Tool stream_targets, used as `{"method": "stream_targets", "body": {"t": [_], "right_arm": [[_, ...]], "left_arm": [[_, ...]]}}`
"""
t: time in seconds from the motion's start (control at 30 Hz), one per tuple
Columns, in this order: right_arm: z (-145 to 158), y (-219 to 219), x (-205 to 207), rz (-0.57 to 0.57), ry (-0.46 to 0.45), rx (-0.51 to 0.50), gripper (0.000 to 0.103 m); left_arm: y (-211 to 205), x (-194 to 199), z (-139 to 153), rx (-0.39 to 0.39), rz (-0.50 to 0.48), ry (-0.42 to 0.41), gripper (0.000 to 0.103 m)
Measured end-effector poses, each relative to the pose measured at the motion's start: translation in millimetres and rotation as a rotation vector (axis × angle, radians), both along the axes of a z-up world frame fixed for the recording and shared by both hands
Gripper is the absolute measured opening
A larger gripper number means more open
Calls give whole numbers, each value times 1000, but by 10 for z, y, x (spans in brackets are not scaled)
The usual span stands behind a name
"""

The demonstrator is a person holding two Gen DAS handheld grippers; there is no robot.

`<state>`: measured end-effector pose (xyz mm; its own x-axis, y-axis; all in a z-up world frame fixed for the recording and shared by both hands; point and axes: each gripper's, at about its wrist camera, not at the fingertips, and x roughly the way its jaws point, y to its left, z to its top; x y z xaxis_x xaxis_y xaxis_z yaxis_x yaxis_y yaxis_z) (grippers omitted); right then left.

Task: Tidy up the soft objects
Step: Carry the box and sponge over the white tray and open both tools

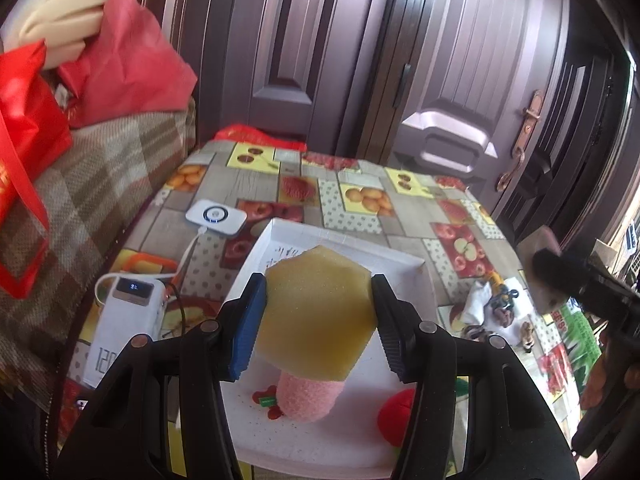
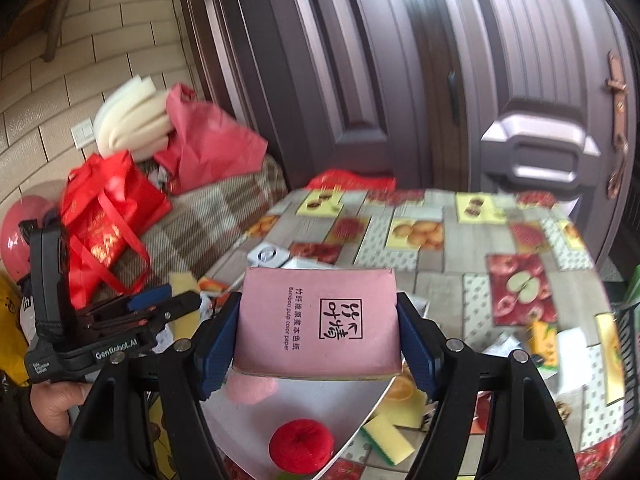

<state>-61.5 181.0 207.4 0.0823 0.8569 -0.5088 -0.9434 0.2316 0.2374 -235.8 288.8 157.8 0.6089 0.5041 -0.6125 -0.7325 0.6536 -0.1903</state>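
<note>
My left gripper (image 1: 318, 324) is shut on a yellow sponge (image 1: 316, 316) and holds it above the white tray (image 1: 404, 268). A pink yarn ball (image 1: 308, 398) and a red yarn ball (image 1: 396, 408) lie in the tray below it. My right gripper (image 2: 316, 344) is shut on a pink tissue pack (image 2: 318, 320), held above the tray (image 2: 356, 400). The red yarn ball (image 2: 301, 446) and pink yarn ball (image 2: 250, 388) show under it. The left gripper (image 2: 160, 304) appears at the left of the right wrist view.
A white power bank (image 1: 124, 320) and a white charger (image 1: 216, 218) lie left of the tray. A yellow-green sponge (image 2: 386, 436) and small packets lie right of it. Red bags (image 2: 104, 220) sit on the plaid sofa. A door stands behind the table.
</note>
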Motion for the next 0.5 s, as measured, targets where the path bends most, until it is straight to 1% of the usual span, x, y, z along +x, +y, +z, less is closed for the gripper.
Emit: {"method": "stream_targets", "body": {"t": [0.13,0.27,0.5], "right_arm": [[-260,200,-12,27,33,-70,74],[-450,352,-26,43,50,-120,74],[-736,550,-41,64,82,-180,74]], "left_arm": [[141,110,-147,-33,0,15,53],[267,217,-301,-91,2,-1,53],[402,343,-535,-140,-1,7,53]]}}
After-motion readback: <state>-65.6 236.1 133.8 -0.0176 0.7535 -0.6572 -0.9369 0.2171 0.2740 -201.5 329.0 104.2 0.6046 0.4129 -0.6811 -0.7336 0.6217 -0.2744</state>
